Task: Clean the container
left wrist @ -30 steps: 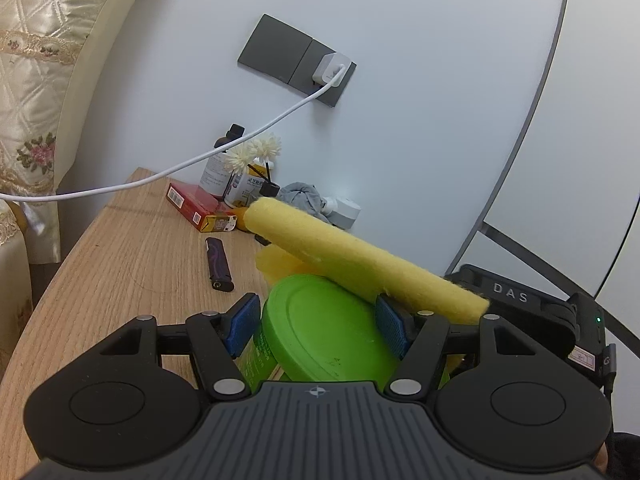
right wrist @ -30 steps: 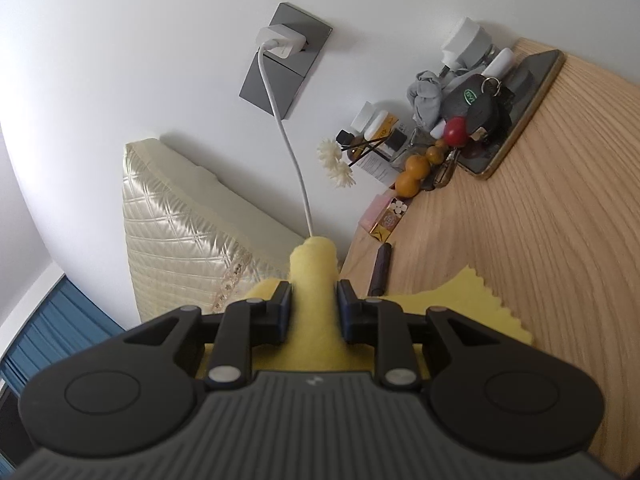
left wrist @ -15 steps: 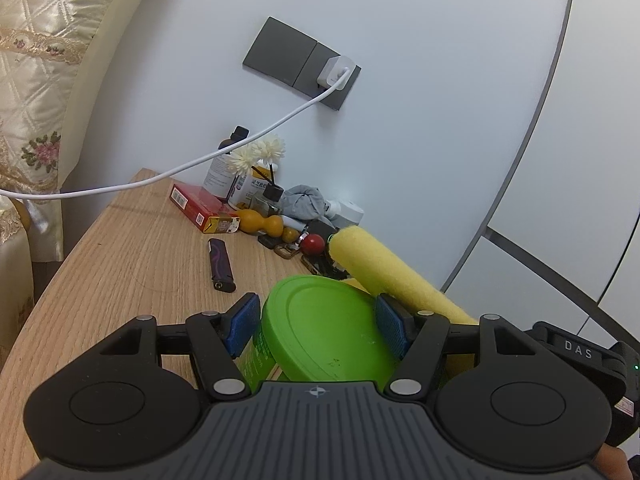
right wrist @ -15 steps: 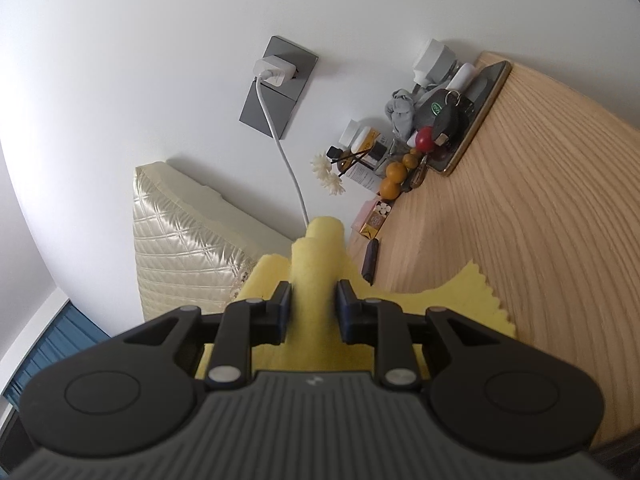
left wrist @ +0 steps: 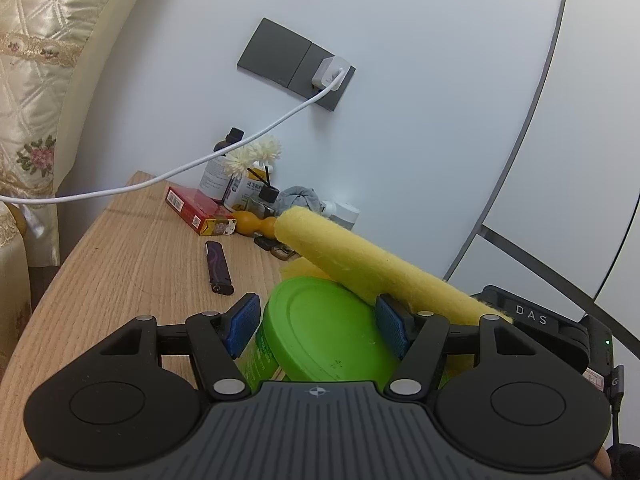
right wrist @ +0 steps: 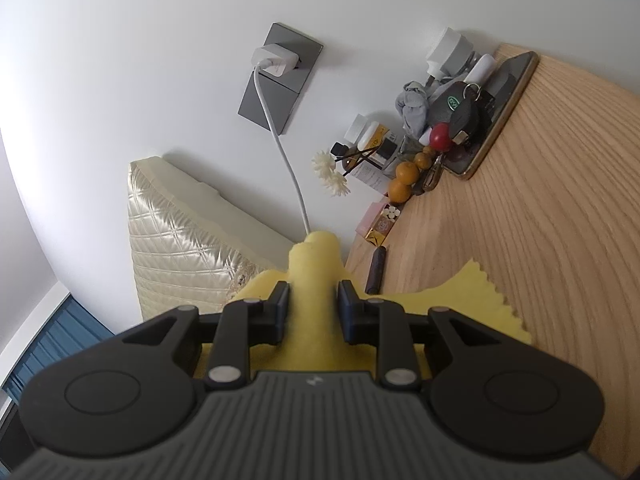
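Observation:
My left gripper (left wrist: 318,322) is shut on a green container (left wrist: 328,332) with a round green lid, held above the wooden table (left wrist: 120,248). My right gripper (right wrist: 314,306) is shut on a folded yellow cloth (right wrist: 316,264). In the left wrist view the cloth (left wrist: 360,256) lies as a roll across the far right rim of the container's lid, touching it. The right gripper body (left wrist: 540,320) shows behind the cloth at the right.
Clutter stands at the table's back by the wall: a red box (left wrist: 196,210), bottles (left wrist: 218,168), white flowers (left wrist: 252,154), orange beads (right wrist: 404,180), keys and a phone (right wrist: 496,108). A lighter (left wrist: 218,266) lies mid-table. A white charger cable (left wrist: 160,178) hangs across. A padded headboard (right wrist: 188,232) stands left.
The yellow cloth swept right off the lid half a second ago, then back left across the lid's far rim. The left gripper and container have barely moved.

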### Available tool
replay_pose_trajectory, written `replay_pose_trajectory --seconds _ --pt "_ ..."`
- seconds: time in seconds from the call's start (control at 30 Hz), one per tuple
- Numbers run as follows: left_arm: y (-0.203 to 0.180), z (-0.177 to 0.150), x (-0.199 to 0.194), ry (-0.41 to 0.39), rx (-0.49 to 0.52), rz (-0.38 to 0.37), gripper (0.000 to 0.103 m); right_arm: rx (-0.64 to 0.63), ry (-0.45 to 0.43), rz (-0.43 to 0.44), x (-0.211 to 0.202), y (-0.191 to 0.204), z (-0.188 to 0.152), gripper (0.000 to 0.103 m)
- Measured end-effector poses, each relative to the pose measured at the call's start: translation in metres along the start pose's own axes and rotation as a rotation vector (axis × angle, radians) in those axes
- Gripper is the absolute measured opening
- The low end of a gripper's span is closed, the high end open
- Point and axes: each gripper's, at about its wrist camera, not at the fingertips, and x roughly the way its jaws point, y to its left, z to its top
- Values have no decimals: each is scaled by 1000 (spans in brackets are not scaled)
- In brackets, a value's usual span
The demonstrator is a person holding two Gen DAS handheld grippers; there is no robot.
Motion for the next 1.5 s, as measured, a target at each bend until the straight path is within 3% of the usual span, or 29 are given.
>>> replay_pose_trajectory --seconds 0.33,0.43,0.97,1.5 --pt "-16 -9 -39 -27 -13 71 68 6 -17 19 -12 0 0 26" --pt "-18 -9 -38 2 -31 86 69 14 -14 17 -18 -2 -2 26" --pt "-14 -8 -29 -14 -25 72 67 27 -37 -10 -49 6 -20 27" --pt "-12 -10 -29 -24 -12 55 67 10 -16 2 -15 -3 -1 28"
